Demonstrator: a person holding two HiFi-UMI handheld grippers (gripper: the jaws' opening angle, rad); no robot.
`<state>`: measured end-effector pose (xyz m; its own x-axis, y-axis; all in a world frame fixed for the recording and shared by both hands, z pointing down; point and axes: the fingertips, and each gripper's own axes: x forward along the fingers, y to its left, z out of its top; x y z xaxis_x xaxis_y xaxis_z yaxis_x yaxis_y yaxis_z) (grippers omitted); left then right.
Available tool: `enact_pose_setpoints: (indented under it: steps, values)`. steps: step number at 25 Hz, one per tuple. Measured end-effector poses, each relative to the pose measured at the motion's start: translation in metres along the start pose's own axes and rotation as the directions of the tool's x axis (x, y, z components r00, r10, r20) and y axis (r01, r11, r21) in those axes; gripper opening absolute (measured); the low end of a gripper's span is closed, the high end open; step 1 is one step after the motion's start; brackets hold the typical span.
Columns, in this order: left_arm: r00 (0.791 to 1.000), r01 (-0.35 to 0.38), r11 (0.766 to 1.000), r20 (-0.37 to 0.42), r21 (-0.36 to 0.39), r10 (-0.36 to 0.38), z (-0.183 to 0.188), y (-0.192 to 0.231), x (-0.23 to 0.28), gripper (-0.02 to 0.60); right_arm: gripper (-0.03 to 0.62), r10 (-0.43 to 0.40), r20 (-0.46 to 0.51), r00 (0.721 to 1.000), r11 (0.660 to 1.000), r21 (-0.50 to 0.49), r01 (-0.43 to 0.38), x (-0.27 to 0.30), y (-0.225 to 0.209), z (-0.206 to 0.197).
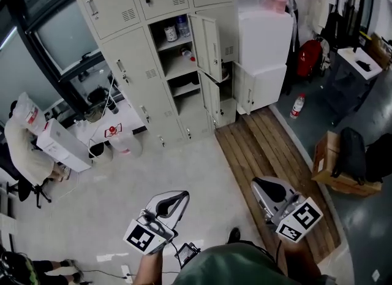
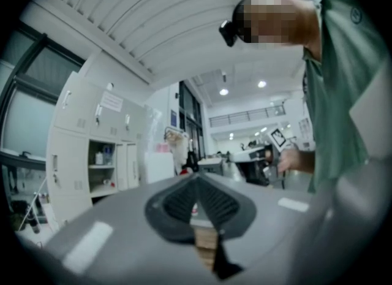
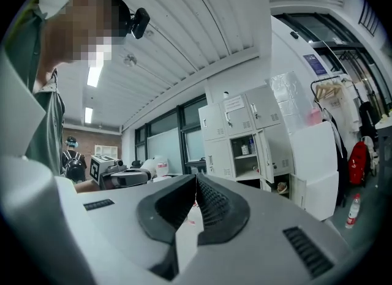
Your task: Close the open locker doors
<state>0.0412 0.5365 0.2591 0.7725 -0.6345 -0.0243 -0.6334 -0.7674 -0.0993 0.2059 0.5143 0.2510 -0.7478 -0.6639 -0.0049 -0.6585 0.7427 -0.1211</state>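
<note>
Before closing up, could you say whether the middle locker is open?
Open: upper door and lower door stand swung out, shelves exposed.

Counts were: two grippers, left gripper and right gripper. At least two open locker doors: upper door, lower door. One floor bottle, one cardboard box, one seated person.
</note>
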Motion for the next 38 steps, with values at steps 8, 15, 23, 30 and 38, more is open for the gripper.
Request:
enact_pose_setpoints:
  steps: [8, 15, 23, 30, 38]
  values:
    - [0.999, -0.043, 0.999, -0.017, 0.007, 0.043, -0.006, 0.012, 0.051, -0.003, 0.006, 0.054, 0.000, 0.999, 0.998, 0.021, -0.054, 0.014, -0.058, -0.004]
    - [0.998, -0.053, 0.999, -0.044, 0.003, 0.053, -0.009, 0.040, 0.074, -0.003, 0.006, 0.064, -0.010, 0.998, 0.996, 0.055, -0.064, 0.040, -0.088, -0.008]
    - [1.000, -0.015, 1.000, -0.021, 0.010, 0.015, -0.013, 0.107, 0.101, -0.003, 0.006, 0.014, -0.001, 1.000, 0.999, 0.041, -0.014, 0.093, -0.121, 0.000]
    - [0.999, 0.029, 0.999, 0.012, 0.019, -0.029, -0.009, 0.174, 0.111, -0.003, 0.006, -0.027, 0.015, 1.000, 1.000, 0.011, 0.027, 0.155, -0.133, 0.019]
    - [0.998, 0.062, 0.998, 0.024, -0.018, -0.062, -0.026, 0.234, 0.117, -0.003, 0.006, -0.069, -0.011, 0.998, 0.997, 0.023, 0.069, 0.206, -0.137, 0.011]
